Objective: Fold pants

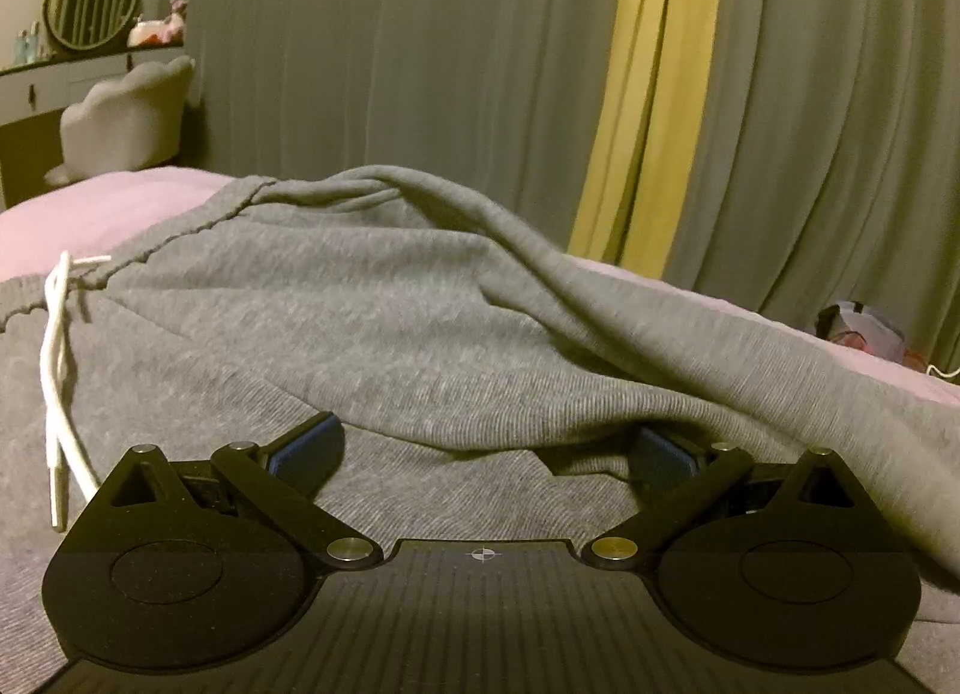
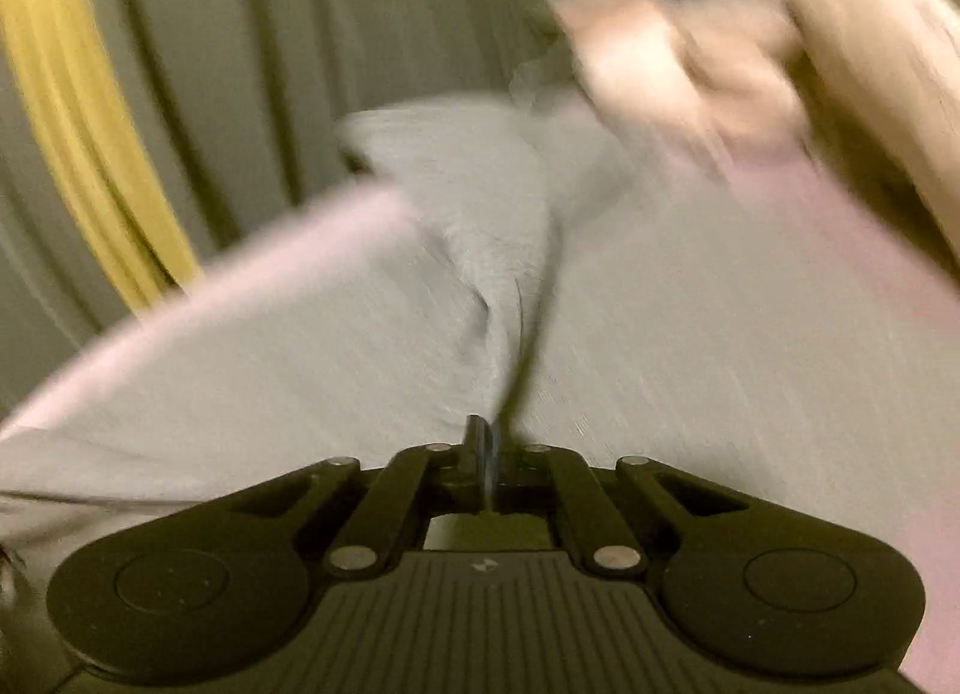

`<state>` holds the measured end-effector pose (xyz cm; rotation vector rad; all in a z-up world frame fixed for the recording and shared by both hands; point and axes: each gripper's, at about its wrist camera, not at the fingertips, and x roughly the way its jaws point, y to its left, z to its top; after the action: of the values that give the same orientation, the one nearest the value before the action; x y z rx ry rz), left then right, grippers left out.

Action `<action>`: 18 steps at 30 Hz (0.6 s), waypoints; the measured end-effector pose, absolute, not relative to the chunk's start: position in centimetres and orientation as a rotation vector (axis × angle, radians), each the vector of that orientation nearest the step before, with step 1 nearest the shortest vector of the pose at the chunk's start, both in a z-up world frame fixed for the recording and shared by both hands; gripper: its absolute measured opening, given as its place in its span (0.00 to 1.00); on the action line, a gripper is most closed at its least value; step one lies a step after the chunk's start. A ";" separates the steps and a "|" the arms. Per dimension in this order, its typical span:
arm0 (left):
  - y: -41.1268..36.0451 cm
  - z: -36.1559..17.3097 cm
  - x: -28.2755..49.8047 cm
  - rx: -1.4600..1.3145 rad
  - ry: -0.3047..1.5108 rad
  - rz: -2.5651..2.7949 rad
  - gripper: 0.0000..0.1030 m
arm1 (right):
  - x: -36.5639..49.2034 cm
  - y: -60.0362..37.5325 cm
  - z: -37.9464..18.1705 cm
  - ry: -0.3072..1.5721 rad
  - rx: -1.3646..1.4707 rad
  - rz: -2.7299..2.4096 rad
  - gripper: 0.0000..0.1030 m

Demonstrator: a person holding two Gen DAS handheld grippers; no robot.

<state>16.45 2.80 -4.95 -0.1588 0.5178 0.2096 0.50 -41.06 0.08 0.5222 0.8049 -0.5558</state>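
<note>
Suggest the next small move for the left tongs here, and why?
Probably close the left tongs on the grey pants. Their blue pads stand wide open, with a fold of fabric draped over the right-hand one and cloth between them, so nothing is pinched yet. The right tongs look already shut, seemingly on a pulled ridge of the pants in a blurred view; a left grip would let both carry the fold.

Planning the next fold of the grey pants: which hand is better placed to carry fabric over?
Right, probably: its tongs are shut on a pants fold. The left tongs sit open, gripping nothing.
</note>
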 end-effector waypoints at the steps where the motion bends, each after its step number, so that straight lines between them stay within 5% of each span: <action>1: 2.8 -5.0 16.4 -0.162 0.518 0.207 1.00 | 0.4 -41.7 0.2 0.786 0.533 -0.586 0.02; 8: 2.7 -5.2 16.5 -0.151 0.524 0.211 1.00 | 5.1 -38.5 4.2 0.599 0.032 -0.512 0.07; 10: 2.7 -5.2 16.4 -0.151 0.523 0.210 1.00 | 6.6 -37.9 3.9 0.616 -0.069 -0.470 0.14; 12: 2.6 -5.3 16.5 -0.149 0.524 0.210 1.00 | 7.8 -38.0 3.0 0.667 -0.120 -0.458 0.37; 18: 2.6 -5.3 16.5 -0.151 0.525 0.209 1.00 | 10.6 -38.5 0.2 0.754 -0.268 -0.530 0.38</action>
<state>16.48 2.62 -5.31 -0.1513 0.5247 0.2092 10.63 -38.45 0.24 -0.2678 0.7544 -0.5296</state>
